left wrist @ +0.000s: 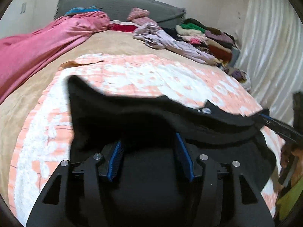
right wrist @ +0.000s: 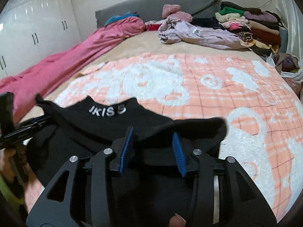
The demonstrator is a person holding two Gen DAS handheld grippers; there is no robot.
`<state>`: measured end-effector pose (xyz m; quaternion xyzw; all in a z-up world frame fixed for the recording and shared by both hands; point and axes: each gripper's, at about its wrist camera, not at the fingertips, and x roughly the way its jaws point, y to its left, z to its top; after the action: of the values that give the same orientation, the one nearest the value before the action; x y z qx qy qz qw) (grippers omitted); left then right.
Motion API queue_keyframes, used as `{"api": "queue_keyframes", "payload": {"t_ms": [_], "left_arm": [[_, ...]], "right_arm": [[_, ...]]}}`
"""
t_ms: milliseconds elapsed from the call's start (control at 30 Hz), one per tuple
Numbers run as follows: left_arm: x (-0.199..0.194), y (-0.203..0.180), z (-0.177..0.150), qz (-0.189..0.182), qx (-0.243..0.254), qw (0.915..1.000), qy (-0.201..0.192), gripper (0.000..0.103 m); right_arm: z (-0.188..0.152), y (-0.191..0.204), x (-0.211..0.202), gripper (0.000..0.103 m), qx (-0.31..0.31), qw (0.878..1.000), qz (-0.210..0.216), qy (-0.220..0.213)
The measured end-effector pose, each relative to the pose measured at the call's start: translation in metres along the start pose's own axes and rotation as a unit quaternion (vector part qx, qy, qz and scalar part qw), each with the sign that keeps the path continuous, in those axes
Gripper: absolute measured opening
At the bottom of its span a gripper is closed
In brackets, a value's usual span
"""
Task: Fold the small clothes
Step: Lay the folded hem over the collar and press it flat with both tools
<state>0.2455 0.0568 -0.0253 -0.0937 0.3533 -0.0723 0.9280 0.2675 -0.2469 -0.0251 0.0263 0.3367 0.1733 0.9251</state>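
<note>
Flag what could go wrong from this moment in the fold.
Both tools look open around the black garment: the left tool and right tool have cloth lying between spread pads, so it may slip or sag unevenly. Frames are motion-blurred, so a hurried grab could catch the pink-and-white blanket underneath.

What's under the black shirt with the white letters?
Under the black shirt lies the pink-and-white blanket, showing all around it. The part of the blanket right beneath the shirt is covered, so anything else there cannot be seen.
</note>
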Motion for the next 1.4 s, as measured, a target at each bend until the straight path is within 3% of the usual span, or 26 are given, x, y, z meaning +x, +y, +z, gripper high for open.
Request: {"api": "queue_keyframes", "payload": {"t_ms": [133, 267, 400, 533, 733, 833, 900, 1000, 1100, 1267, 1400], "left_arm": [[-0.002, 0.019, 0.003, 0.009, -0.039, 0.9992, -0.004, 0.053], [-0.005, 0.023, 0.004, 0.012, -0.047, 0.9988, -0.008, 0.055], [-0.009, 0.024, 0.004, 0.014, -0.05, 0.9986, -0.007, 0.057], [-0.018, 0.029, 0.007, 0.025, -0.051, 0.9982, -0.017, 0.057], [-0.018, 0.055, 0.007, 0.064, -0.072, 0.9953, -0.01, 0.062], [-0.011, 0.065, 0.005, 0.05, -0.091, 0.9946, 0.006, 0.061], [-0.007, 0.062, 0.003, 0.037, -0.086, 0.9956, 0.01, 0.059], [0.002, 0.053, -0.002, 0.052, -0.067, 0.9962, 0.021, 0.026], [-0.002, 0.046, -0.003, 0.063, -0.051, 0.9966, 0.013, 0.012], [-0.027, 0.046, 0.005, 0.051, -0.055, 0.9968, -0.029, 0.008], [-0.036, 0.051, 0.007, 0.046, -0.062, 0.9961, -0.042, 0.008]], "right_arm": [[0.005, -0.004, -0.016, 0.046, 0.003, 0.999, 0.009, -0.03], [0.002, -0.008, -0.014, 0.049, 0.008, 1.0, 0.003, -0.024], [-0.004, -0.016, -0.009, 0.06, 0.006, 1.0, -0.023, -0.015], [-0.009, -0.029, 0.005, 0.061, 0.007, 0.997, -0.076, 0.008], [-0.02, -0.056, 0.033, 0.061, 0.062, 0.994, -0.066, 0.052], [-0.026, -0.065, 0.04, 0.053, 0.097, 0.992, -0.037, 0.068], [-0.027, -0.066, 0.039, 0.037, 0.111, 0.991, -0.02, 0.067], [-0.028, -0.06, 0.04, 0.023, 0.112, 0.992, -0.008, 0.064], [-0.025, -0.052, 0.034, 0.012, 0.096, 0.994, -0.018, 0.054], [-0.017, -0.048, 0.02, 0.006, 0.093, 0.995, -0.02, 0.021], [-0.013, -0.047, 0.015, 0.005, 0.084, 0.996, -0.024, 0.002]]}}
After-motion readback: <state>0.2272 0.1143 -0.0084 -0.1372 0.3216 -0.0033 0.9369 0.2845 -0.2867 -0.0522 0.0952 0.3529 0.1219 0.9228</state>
